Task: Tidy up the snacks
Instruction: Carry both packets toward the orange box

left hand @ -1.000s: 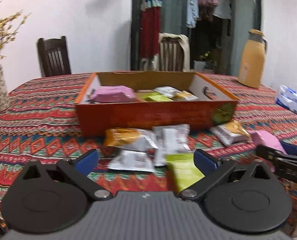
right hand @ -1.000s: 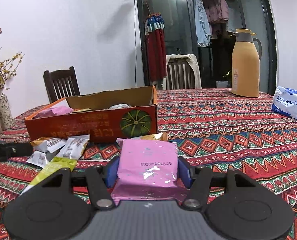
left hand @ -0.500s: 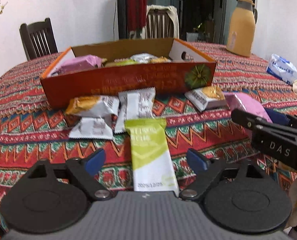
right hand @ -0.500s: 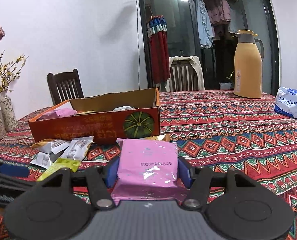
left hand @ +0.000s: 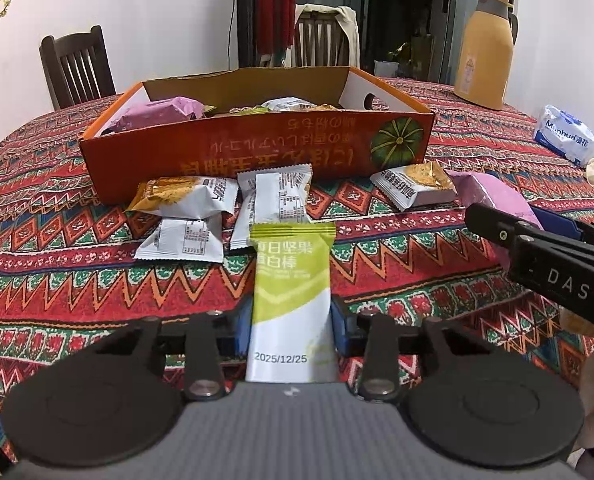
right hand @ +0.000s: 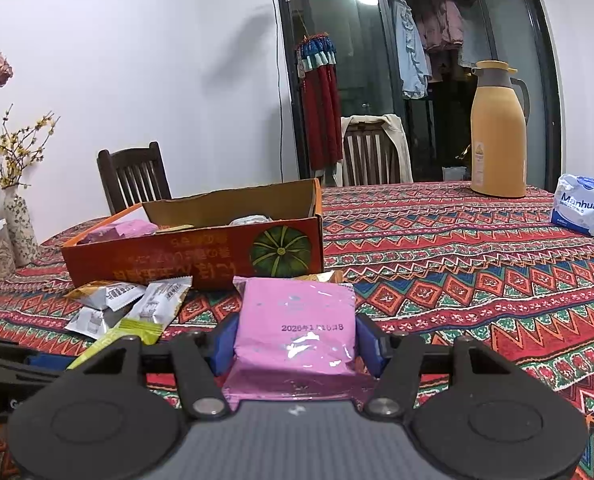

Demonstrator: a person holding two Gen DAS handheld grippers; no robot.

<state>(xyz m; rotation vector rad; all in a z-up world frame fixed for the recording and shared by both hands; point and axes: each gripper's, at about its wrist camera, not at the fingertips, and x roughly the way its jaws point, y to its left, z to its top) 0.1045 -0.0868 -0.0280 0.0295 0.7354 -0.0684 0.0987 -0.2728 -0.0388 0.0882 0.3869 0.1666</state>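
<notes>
An orange cardboard box point(left hand: 257, 152) with a pumpkin print stands on the patterned tablecloth and holds a pink packet point(left hand: 157, 114) and other snacks. My left gripper point(left hand: 291, 330) is shut on a green-and-white snack bar point(left hand: 291, 280) in front of the box. Several white and gold snack packets point(left hand: 185, 196) lie loose between the bar and the box. My right gripper point(right hand: 295, 342) is shut on a pink snack packet point(right hand: 297, 328), right of the box point(right hand: 193, 248). It also shows at the right of the left wrist view point(left hand: 497, 200).
A yellow thermos jug point(right hand: 497, 132) and a blue-and-white tissue pack point(right hand: 585, 208) stand at the far right of the table. A vase of flowers point(right hand: 17, 220) stands at the far left. Wooden chairs point(left hand: 77, 64) stand behind the table.
My left gripper has moved down over the green snack bar and shut on it. The right gripper has kept hold of the pink packet and barely moved.
</notes>
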